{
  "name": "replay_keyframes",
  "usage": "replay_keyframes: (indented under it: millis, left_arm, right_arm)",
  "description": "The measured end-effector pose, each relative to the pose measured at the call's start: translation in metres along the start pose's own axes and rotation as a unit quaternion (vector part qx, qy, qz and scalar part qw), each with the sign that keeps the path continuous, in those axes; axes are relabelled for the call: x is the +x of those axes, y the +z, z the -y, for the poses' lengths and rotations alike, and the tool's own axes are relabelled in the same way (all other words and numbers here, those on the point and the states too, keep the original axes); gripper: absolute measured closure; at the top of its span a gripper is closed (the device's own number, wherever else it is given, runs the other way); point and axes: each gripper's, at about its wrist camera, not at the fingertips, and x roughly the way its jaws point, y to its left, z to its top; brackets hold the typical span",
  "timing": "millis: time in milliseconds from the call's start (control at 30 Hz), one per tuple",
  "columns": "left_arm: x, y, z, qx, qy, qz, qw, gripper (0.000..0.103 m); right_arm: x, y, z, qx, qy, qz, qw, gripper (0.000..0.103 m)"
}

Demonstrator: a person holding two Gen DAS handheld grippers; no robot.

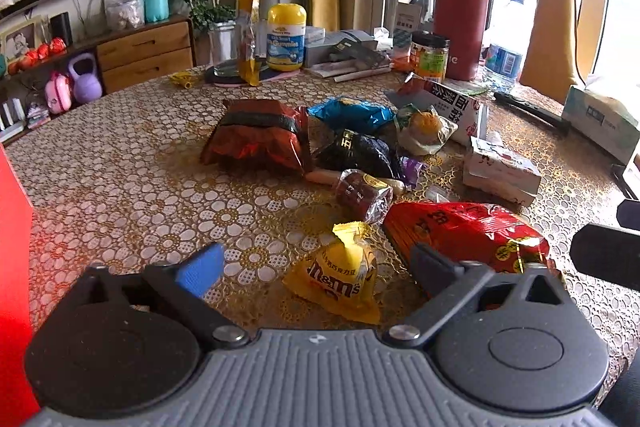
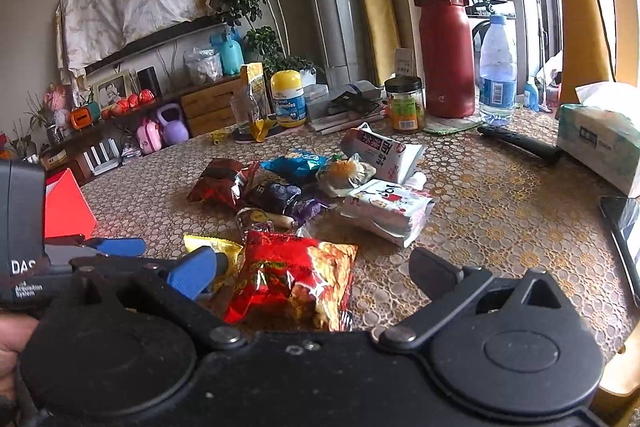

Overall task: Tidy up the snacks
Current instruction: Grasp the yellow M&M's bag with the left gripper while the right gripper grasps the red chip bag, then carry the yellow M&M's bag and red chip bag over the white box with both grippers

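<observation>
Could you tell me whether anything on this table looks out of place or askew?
The snacks lie in a loose jumble mid-table, overlapping at odd angles. An opened yellow pouch stands crumpled near the gummies jar.

We see the snacks lying loose around a dark purple packet (image 1: 356, 153). Left of it lies a crumpled red-brown bag (image 1: 256, 135); behind it, a blue bag (image 1: 352, 111) and a clear-wrapped yellow cake (image 1: 426, 127). In front lie a small brown roll (image 1: 362, 193), a yellow M&M's pouch (image 1: 340, 273) and a big red bag (image 1: 464, 231), all flat.
</observation>
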Motion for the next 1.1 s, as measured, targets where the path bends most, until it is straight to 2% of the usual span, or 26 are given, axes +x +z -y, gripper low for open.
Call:
replay_keyframes:
  millis: [67,167,300,333,467,867,1100]
  left_arm:
    - [0.006,0.000,-0.001,0.000,-0.001,-0.012,0.9999,0.026]
    - [0.011,0.000,-0.004,-0.005,-0.008,-0.015,0.9998,0.032]
    - [0.015,0.001,-0.003,0.002,-0.018,-0.018,0.9997,0.054]
    - [0.017,0.000,-0.002,0.004,-0.018,-0.020,0.9996,0.056]
    - [0.012,-0.002,-0.002,0.005,-0.021,-0.015,0.9996,0.061]
    - [-0.007,-0.006,-0.013,0.001,0.001,-0.006,1.0000,0.062]
    - [-0.019,-0.012,-0.016,-0.011,0.009,-0.006,0.9999,0.062]
  right_arm:
    - [0.003,0.000,0.001,0.001,-0.001,-0.002,1.000,0.000]
    - [0.010,-0.001,0.000,0.001,-0.003,-0.006,1.000,0.000]
    - [0.017,0.000,-0.001,0.002,-0.002,-0.011,1.000,0.000]
    - [0.020,0.000,-0.001,0.001,-0.004,-0.013,1.000,0.000]
    - [0.030,0.000,-0.006,0.002,-0.006,-0.019,1.000,0.000]
    - [0.056,-0.009,-0.018,-0.013,-0.014,-0.047,0.999,0.000]
    - [0.060,-0.012,-0.021,-0.019,-0.010,-0.050,0.999,0.021]
